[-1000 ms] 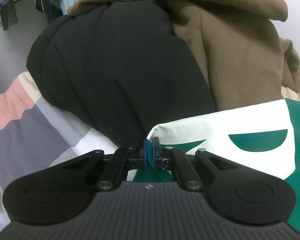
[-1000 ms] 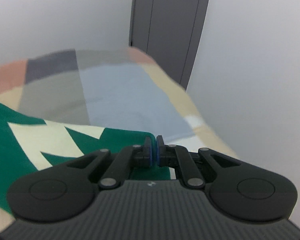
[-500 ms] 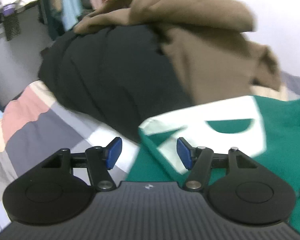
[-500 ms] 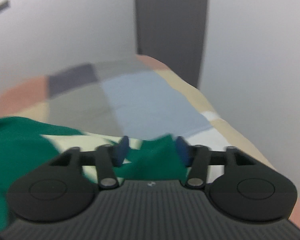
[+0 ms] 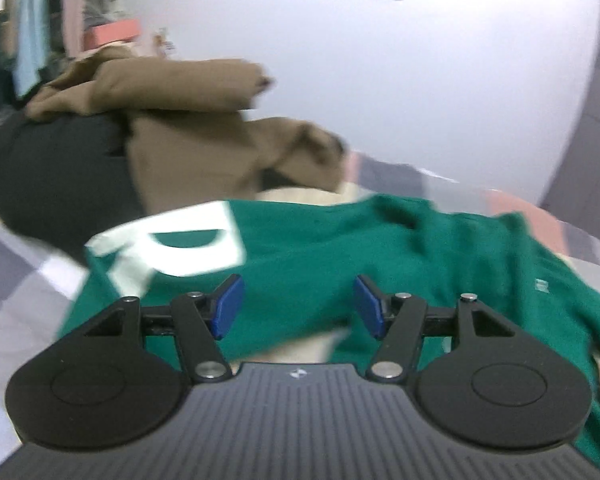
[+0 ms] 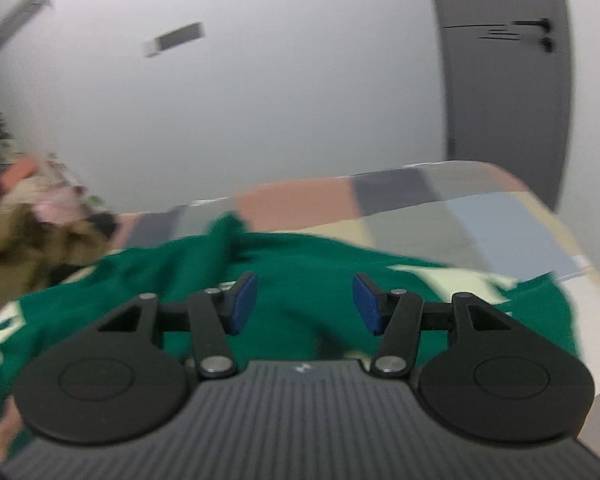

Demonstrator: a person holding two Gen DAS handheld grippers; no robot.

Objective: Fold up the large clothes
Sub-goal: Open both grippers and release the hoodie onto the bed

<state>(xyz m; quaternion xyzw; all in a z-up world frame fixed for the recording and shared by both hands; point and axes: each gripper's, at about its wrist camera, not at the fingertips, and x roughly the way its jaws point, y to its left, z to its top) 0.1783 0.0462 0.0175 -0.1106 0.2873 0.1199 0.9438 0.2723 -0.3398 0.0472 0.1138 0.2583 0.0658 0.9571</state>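
A green garment with cream lettering (image 5: 340, 240) lies rumpled on the patchwork bedspread (image 5: 12, 272). It also shows in the right wrist view (image 6: 300, 272), spread across the bed. My left gripper (image 5: 296, 307) is open and empty, held just above the garment's near edge. My right gripper (image 6: 304, 303) is open and empty above the garment's middle. Both views are motion-blurred.
A pile of brown clothing (image 5: 204, 120) over a black garment (image 5: 56, 172) sits at the bed's far left. A white wall runs behind the bed. A grey door (image 6: 504, 92) stands at the right. The bed's right edge (image 6: 596, 280) is close.
Both grippers let go of the green garment's edge and opened wide. Both have lifted and turned, so the garment now lies loose below them.
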